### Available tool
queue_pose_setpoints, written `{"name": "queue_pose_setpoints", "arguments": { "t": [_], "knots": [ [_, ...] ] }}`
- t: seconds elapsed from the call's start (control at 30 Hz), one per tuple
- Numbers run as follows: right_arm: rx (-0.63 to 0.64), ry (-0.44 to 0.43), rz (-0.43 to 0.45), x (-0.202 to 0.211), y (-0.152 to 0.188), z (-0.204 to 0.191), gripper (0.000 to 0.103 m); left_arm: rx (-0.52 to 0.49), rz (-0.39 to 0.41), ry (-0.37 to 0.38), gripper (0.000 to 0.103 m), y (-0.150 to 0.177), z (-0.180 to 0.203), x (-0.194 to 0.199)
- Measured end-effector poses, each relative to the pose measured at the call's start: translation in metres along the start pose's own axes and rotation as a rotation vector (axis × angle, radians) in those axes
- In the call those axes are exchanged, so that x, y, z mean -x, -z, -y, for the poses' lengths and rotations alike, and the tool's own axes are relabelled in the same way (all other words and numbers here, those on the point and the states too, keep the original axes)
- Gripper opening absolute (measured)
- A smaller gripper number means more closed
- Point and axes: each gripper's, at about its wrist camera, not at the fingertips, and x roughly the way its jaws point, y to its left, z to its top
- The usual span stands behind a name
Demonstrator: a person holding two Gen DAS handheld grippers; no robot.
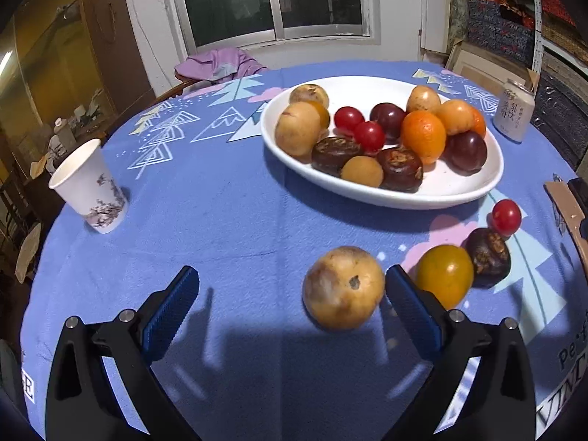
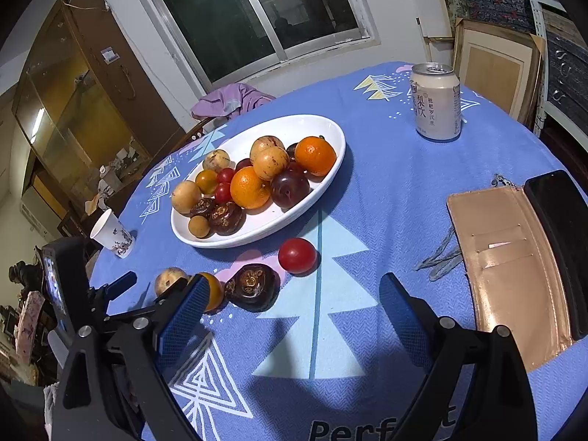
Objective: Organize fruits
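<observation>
A white oval plate [image 1: 459,187] [image 2: 264,231] holds several fruits: oranges, tan fruits, plums, cherry tomatoes, dark water chestnuts. Loose on the blue cloth lie a tan round fruit [image 1: 343,287] [image 2: 168,279], a yellow-orange tomato [image 1: 444,279] [image 2: 215,290], a dark water chestnut [image 1: 490,255] [image 2: 253,286] and a red cherry tomato [image 1: 506,217] [image 2: 297,255]. My left gripper [image 1: 292,286] is open, low over the cloth, its right finger beside the tan fruit. My right gripper [image 2: 294,294] is open, just short of the chestnut and red tomato.
A paper cup [image 1: 90,187] [image 2: 112,235] stands at the left. A drink can [image 1: 513,110] [image 2: 436,101] stands behind the plate at the right. An open tan wallet case with a phone [image 2: 525,257] lies at the right edge. A chair with purple cloth [image 1: 217,64] is behind the table.
</observation>
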Motion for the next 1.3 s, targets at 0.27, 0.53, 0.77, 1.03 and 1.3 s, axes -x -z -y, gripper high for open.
{"name": "queue_pose_setpoints", "arguments": {
  "t": [0.27, 0.53, 0.77, 1.03, 1.3],
  "knots": [
    [0.020, -0.004, -0.011, -0.002, 0.002, -0.004, 0.094, 0.073, -0.003, 0.015, 0.099, 0.017, -0.038, 0.010],
    [0.073, 0.007, 0.028, 0.002, 0.002, -0.012, 0.094, 0.060, 0.013, 0.042, 0.099, 0.012, -0.029, 0.009],
    [0.126, 0.021, 0.032, 0.001, 0.005, -0.020, 0.094, 0.051, 0.007, 0.078, 0.099, 0.003, -0.016, 0.001],
    [0.187, 0.037, 0.043, 0.002, 0.009, -0.029, 0.094, -0.003, 0.015, 0.167, 0.069, 0.002, -0.005, 0.003],
    [0.172, 0.041, 0.037, 0.002, 0.010, -0.027, 0.094, 0.028, -0.023, 0.191, 0.046, 0.001, -0.009, -0.008]
  ]
}}
